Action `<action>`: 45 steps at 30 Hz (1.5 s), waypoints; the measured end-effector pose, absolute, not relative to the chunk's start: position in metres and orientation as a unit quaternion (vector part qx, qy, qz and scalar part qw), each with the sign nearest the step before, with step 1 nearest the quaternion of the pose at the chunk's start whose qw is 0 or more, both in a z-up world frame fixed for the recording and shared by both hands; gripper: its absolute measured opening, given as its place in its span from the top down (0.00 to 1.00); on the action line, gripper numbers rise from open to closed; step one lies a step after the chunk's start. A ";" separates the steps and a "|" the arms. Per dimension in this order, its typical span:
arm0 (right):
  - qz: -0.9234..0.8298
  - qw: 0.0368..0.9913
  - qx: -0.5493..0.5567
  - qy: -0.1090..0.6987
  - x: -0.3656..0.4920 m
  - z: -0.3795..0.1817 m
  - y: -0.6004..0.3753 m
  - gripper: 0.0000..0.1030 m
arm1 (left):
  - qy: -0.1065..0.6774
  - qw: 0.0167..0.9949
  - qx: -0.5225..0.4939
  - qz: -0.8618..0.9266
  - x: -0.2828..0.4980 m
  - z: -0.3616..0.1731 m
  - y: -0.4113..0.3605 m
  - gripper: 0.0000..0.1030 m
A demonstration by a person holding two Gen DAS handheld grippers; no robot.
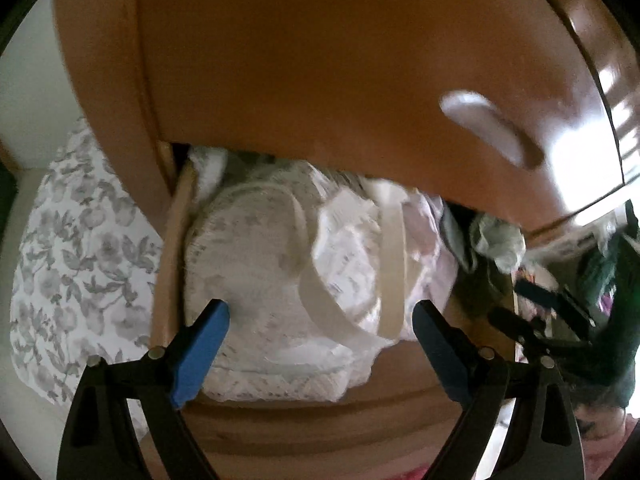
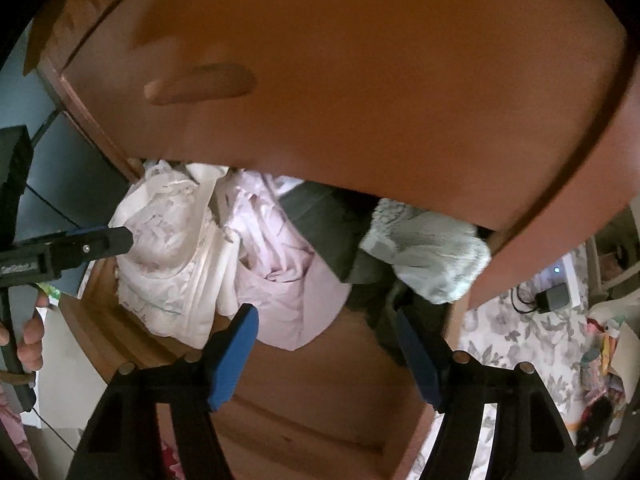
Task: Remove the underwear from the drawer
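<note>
The wooden drawer stands pulled out and holds crumpled clothing. White lace underwear with cream straps fills its left part. Right of it lie a pale pink garment, a dark grey one and a pale green fuzzy piece. My left gripper hangs open just above the white lace, one blue pad on either side of the bundle. One of its fingers shows at the lace's left edge. My right gripper is open over the lower edge of the pink garment, its right finger by the dark cloth.
The closed drawer above, with its wooden handle, overhangs the back of the clothes. Grey floral fabric lies left of the chest and also to its right. A hand holds the left tool. Cables and clutter sit far right.
</note>
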State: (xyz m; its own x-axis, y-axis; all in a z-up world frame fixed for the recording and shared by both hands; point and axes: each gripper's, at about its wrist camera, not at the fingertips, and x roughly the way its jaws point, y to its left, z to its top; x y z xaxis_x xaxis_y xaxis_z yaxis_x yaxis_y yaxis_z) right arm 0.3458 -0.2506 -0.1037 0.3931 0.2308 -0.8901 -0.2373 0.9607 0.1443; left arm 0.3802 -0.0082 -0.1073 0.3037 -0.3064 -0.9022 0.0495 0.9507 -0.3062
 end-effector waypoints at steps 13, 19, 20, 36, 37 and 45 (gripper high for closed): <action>0.153 0.822 -0.012 0.548 0.350 -0.118 -0.241 0.28 | 0.586 0.805 0.032 -0.084 0.379 -0.118 -0.045 0.09; 0.157 0.821 -0.011 0.550 0.344 -0.121 -0.246 0.28 | 0.599 0.796 0.025 -0.083 0.381 -0.125 -0.032 0.09; 0.156 0.821 -0.010 0.550 0.343 -0.122 -0.248 0.28 | 0.600 0.795 0.024 -0.086 0.380 -0.126 -0.031 0.09; 0.161 0.817 -0.006 0.554 0.343 -0.128 -0.254 0.28 | 0.621 0.781 0.003 -0.066 0.396 -0.156 -0.008 0.09; 0.161 0.816 -0.007 0.555 0.343 -0.128 -0.253 0.28 | 0.621 0.781 0.005 -0.066 0.397 -0.158 -0.008 0.09; 0.160 0.816 -0.006 0.555 0.343 -0.129 -0.252 0.28 | 0.612 0.787 -0.006 -0.074 0.389 -0.154 -0.011 0.19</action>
State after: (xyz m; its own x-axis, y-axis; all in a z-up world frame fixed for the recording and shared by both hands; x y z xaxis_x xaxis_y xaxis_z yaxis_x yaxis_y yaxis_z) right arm 0.3425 -0.2517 -0.1294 0.3321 0.2553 -0.9080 -0.2679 0.9486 0.1687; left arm 0.3891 -0.0108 -0.1538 0.2394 -0.1226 -0.9632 0.1089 0.9891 -0.0989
